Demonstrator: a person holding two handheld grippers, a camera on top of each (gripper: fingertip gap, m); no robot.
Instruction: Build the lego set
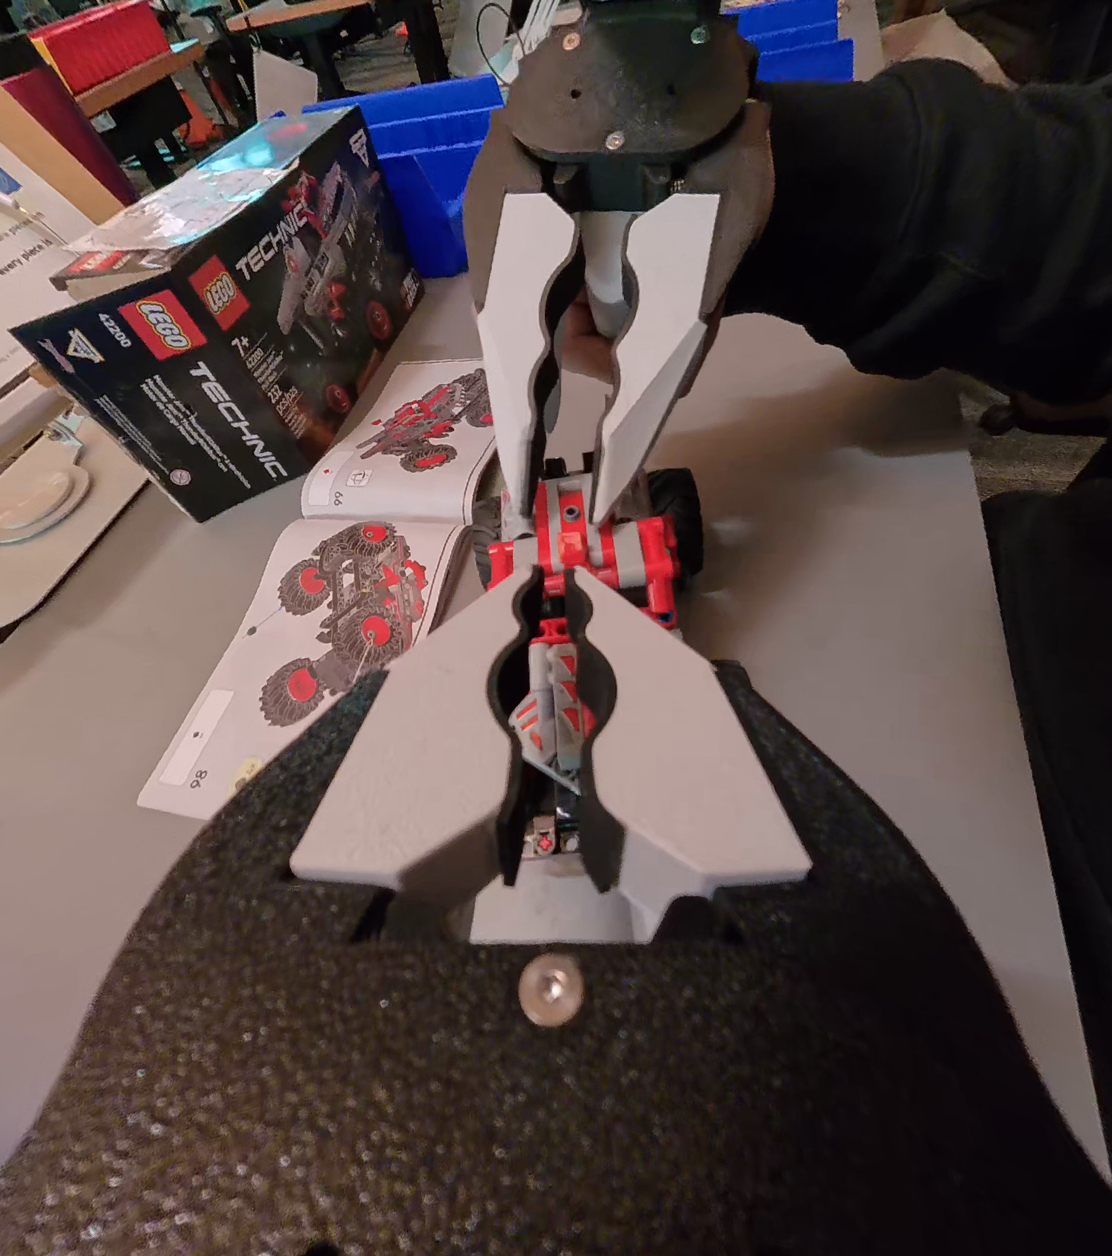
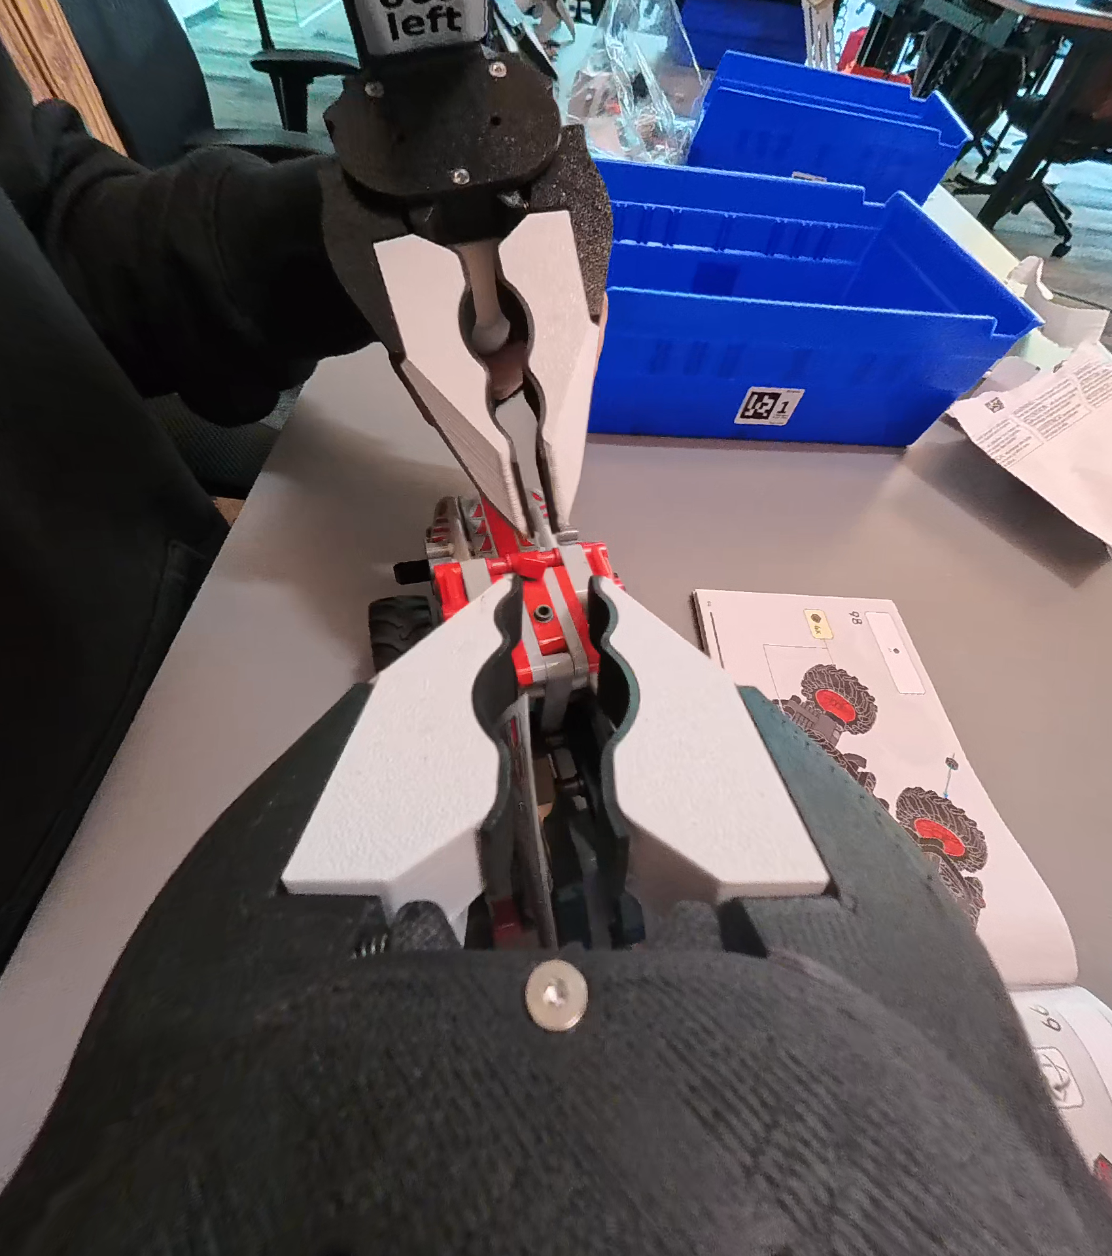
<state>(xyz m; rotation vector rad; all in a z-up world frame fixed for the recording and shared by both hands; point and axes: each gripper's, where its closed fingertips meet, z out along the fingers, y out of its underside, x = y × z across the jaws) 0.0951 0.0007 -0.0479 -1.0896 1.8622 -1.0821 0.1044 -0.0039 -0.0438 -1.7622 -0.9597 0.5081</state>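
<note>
A red and grey lego truck [image 1: 635,550] stands on the grey table [image 1: 811,646], with a black wheel [image 1: 675,503] on its far side. My left gripper [image 1: 552,579] is shut on the near end of the truck. My right gripper [image 1: 561,513] reaches in from the opposite side, and its fingers clamp the truck's other end. In the right wrist view my right gripper [image 2: 553,586] is shut on the truck's red body [image 2: 465,581], and the left gripper [image 2: 540,530] meets it nose to nose. A black-sleeved arm holds each gripper.
An open instruction booklet [image 1: 349,612] lies just left of the truck; it also shows in the right wrist view [image 2: 879,713]. The black lego box [image 1: 234,353] stands behind it. Blue bins [image 2: 777,306] line the table's edge, with a printed paper sheet [image 2: 1083,448] beside them. Only a small space, under 4 cm, lies between the two pairs of fingers.
</note>
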